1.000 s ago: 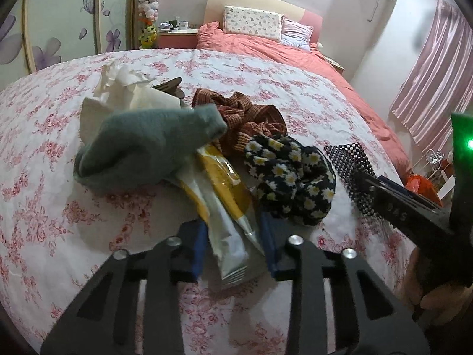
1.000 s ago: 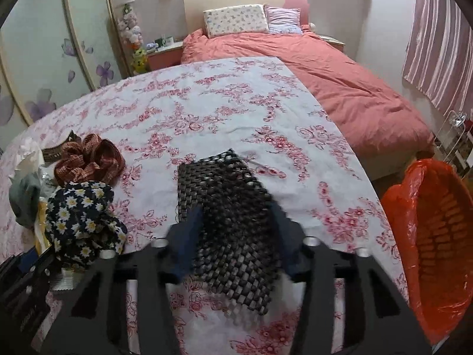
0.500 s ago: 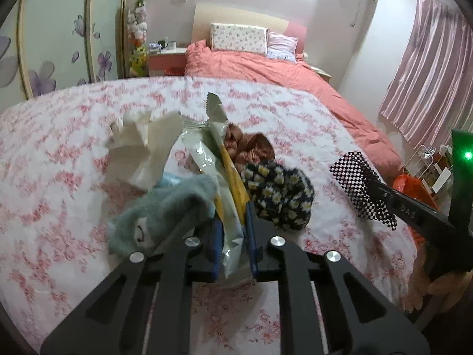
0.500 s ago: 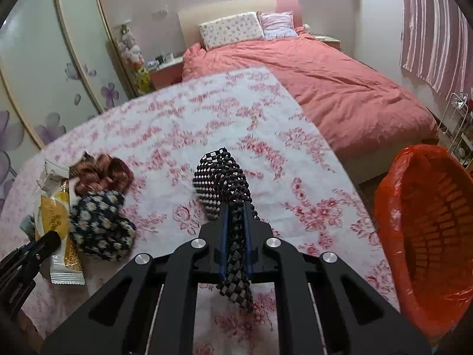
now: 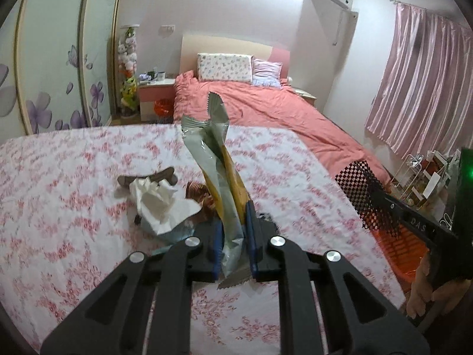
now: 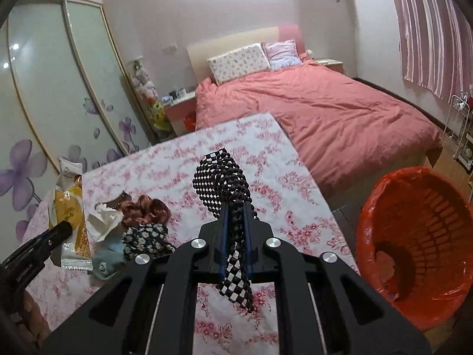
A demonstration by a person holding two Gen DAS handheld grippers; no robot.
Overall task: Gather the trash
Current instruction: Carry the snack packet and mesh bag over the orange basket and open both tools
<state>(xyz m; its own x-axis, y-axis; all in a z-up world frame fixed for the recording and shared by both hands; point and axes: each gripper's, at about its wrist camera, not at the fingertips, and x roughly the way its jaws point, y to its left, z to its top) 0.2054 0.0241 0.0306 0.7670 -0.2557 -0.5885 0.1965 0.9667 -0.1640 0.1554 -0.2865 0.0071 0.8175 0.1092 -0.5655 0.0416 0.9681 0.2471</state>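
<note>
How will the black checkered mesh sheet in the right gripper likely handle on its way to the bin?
The black checkered mesh sheet is probably floppy: it folds over above the right gripper and droops below it. It looks light, being open netting. It may snag the orange-lined basket, given its holes.

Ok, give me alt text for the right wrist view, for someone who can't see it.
The right gripper is shut on a black-and-white mesh net lifted above a floral tablecloth. An orange-lined trash basket stands to the right, with a snack wrapper held up at far left.
</note>
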